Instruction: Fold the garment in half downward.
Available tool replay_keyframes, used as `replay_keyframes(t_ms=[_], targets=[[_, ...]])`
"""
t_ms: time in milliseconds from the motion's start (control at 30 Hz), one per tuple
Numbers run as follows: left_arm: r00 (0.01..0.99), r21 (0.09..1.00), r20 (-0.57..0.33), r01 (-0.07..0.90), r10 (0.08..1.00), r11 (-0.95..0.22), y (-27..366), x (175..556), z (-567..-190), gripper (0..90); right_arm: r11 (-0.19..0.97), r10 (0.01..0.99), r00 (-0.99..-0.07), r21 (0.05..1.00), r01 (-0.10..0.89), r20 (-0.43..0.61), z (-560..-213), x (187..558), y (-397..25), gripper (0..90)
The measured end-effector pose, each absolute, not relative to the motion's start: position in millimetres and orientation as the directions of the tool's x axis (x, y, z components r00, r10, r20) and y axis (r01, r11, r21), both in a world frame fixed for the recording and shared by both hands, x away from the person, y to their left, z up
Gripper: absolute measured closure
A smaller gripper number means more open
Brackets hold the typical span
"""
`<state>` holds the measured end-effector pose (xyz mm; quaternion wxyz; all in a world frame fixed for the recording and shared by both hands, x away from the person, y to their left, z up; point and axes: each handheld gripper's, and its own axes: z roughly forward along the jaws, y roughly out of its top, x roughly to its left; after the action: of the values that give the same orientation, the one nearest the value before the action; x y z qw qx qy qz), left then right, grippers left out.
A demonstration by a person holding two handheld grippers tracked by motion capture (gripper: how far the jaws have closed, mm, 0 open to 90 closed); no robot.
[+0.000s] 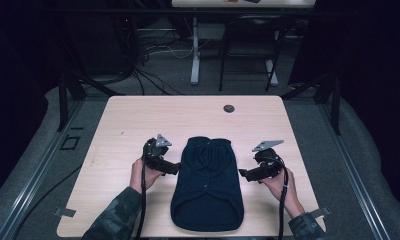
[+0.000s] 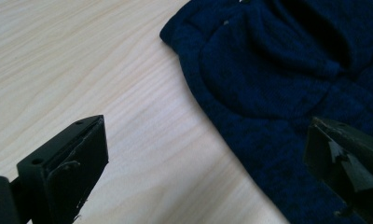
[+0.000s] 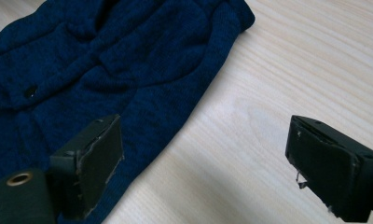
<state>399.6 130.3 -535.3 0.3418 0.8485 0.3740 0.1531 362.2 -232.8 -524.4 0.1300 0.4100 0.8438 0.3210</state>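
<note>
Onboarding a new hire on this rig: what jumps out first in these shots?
A dark blue sweater lies flat at the near middle of the pale wooden table, the one big dark shape on it. The left gripper and the right gripper flank it on either side, each held in a hand with jaws spread wide and pointing in at the sweater's edges. A small dark round cap sits near the table's far edge.
</note>
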Motion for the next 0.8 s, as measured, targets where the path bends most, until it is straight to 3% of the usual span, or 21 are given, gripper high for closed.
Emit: replay_keyframes(t_ms=[300, 800], targets=[[0.685, 0.681, 0.015, 0.526, 0.729, -0.509, 116.3, 419.0, -531.3, 0.3, 0.458, 0.772, -0.633, 0.641, 0.616, 0.057, -521.1, 379.2, -225.9, 11.1], [0.685, 0.665, -0.064, 0.572, 0.726, -0.480, 102.1, 453.4, -535.4, 2.6, 0.443, 0.766, -0.634, 0.630, 0.637, 0.102, -519.5, 412.8, -211.5, 14.0]])
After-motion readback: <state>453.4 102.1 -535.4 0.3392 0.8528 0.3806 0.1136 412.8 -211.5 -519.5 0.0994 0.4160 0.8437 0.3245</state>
